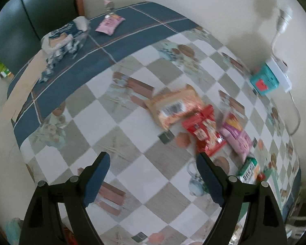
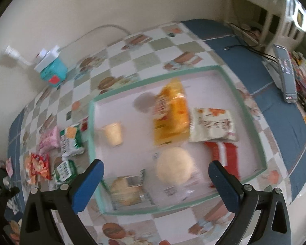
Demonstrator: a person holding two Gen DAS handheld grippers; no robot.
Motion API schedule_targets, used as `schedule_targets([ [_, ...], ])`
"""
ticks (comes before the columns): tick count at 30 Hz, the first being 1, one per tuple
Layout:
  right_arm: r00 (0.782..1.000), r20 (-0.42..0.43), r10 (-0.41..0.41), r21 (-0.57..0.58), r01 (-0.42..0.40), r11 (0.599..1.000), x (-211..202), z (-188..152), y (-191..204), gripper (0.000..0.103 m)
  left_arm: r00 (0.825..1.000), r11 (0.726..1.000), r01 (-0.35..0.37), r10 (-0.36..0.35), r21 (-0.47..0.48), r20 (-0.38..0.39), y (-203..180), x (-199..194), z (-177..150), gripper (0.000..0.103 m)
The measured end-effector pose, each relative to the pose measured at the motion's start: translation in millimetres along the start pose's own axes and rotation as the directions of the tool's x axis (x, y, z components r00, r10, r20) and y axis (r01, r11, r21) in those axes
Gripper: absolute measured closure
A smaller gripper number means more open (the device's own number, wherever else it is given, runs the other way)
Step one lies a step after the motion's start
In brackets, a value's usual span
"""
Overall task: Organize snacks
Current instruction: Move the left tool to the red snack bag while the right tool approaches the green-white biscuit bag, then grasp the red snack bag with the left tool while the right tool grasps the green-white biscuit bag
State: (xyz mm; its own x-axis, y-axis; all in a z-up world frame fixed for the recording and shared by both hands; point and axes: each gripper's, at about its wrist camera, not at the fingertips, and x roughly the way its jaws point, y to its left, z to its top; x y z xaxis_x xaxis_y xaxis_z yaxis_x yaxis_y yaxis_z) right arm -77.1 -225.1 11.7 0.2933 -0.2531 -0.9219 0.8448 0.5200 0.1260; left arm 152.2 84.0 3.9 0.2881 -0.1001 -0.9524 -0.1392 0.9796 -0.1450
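My left gripper (image 1: 153, 159) is open and empty above the checkered tablecloth. Ahead on its right lie an orange snack packet (image 1: 174, 107), a red packet (image 1: 207, 130), a pink packet (image 1: 237, 134) and a green packet (image 1: 250, 168). My right gripper (image 2: 156, 168) is open and empty above a green-rimmed tray (image 2: 92, 122). The tray holds a yellow bag (image 2: 171, 116), a white-orange packet (image 2: 213, 125), a red packet (image 2: 224, 153), a round bun (image 2: 175, 166), a wrapped biscuit (image 2: 125, 190) and a pale cup (image 2: 114, 135). Left of the tray lie green packets (image 2: 71, 140), a pink packet (image 2: 49, 139) and a red packet (image 2: 38, 165).
A teal box (image 1: 264, 82) and a white power strip (image 1: 281, 74) sit by the wall. A pink packet (image 1: 110, 23) and a crumpled blue-white bag (image 1: 65, 38) lie at the table's far end. A remote (image 2: 285, 73) lies on the blue border right of the tray.
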Motion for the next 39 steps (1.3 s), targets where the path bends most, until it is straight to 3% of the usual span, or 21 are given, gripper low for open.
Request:
schedule_targets([
  [13,0.993,-0.062,0.097,-0.194,-0.107,0.975,12,-32,104,0.0,1.0,0.996,-0.017,0.017,-0.093,-0.002,44,4,22,0.016],
  [21,0.989,-0.093,0.113,-0.221,-0.131,0.966,27,-37,131,0.0,1.0,0.994,-0.021,0.019,-0.105,-0.023,55,14,31,0.016],
  [39,0.978,-0.186,0.092,-0.292,-0.144,0.946,77,-46,172,0.0,0.987,0.998,-0.003,0.013,0.066,-0.16,10,64,25,0.016],
])
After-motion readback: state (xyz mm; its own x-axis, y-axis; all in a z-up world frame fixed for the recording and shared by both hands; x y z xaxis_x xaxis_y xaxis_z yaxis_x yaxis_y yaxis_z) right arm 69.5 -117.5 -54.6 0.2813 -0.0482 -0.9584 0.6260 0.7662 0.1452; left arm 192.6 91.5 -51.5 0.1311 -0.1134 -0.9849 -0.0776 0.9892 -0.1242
